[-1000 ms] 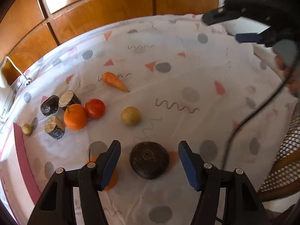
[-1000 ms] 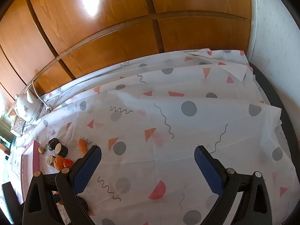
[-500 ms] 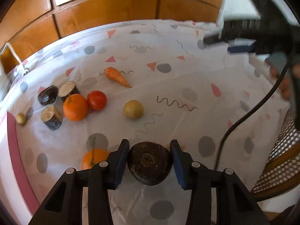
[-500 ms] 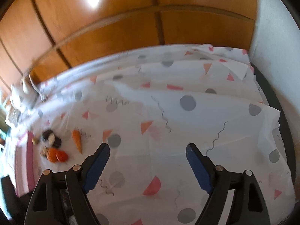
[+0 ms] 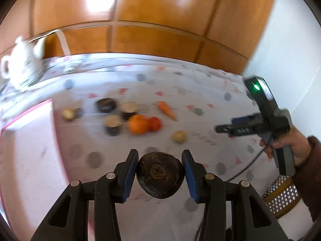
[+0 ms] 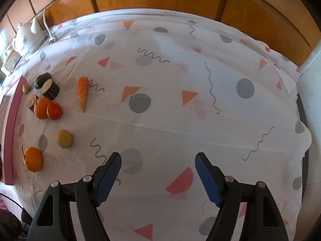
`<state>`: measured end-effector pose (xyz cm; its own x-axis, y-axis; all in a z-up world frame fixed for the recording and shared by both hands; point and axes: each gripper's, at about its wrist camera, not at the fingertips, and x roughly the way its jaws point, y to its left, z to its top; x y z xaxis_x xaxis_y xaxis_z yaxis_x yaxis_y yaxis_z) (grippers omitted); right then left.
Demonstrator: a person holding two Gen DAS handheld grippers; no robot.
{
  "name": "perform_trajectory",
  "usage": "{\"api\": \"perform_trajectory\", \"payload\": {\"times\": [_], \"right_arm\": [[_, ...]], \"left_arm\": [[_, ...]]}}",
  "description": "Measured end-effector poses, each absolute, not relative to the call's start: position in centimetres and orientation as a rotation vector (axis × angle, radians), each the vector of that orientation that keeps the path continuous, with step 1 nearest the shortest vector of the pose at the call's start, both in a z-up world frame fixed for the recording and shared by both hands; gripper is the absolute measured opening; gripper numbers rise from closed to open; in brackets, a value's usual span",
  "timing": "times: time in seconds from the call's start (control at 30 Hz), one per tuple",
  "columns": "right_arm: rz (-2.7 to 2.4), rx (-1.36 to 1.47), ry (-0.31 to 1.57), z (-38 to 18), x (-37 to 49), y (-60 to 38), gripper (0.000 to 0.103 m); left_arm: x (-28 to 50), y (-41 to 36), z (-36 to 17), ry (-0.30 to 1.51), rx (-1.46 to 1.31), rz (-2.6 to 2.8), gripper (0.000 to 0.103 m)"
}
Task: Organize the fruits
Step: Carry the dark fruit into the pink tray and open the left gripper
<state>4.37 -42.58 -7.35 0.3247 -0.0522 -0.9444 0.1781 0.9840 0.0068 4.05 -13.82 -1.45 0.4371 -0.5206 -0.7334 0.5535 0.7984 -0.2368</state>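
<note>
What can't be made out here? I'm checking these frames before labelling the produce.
- Left wrist view: motion blur smears the three dark cut-faced pieces; their kind is unclear.
- Left wrist view: the dark round wrinkled fruit, underside hidden between the left gripper fingers.
- Right wrist view: pink-edged tray, cut off by the left edge.

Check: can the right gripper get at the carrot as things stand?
Probably yes. The right gripper holds nothing, its jaws closing, and bare tablecloth lies between it and the carrot, which sits clear of the tomato.
</note>
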Motion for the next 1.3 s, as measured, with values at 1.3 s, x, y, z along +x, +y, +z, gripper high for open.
{"api": "perform_trajectory", "payload": {"times": [1.3], "right_arm": [[-0.107,-0.001,1.225,-9.1,5.4,-39.9,0.054]], "left_arm": [[12.7,4.3,-4.6,0.896,-0.089,0.004,0.058]]}}
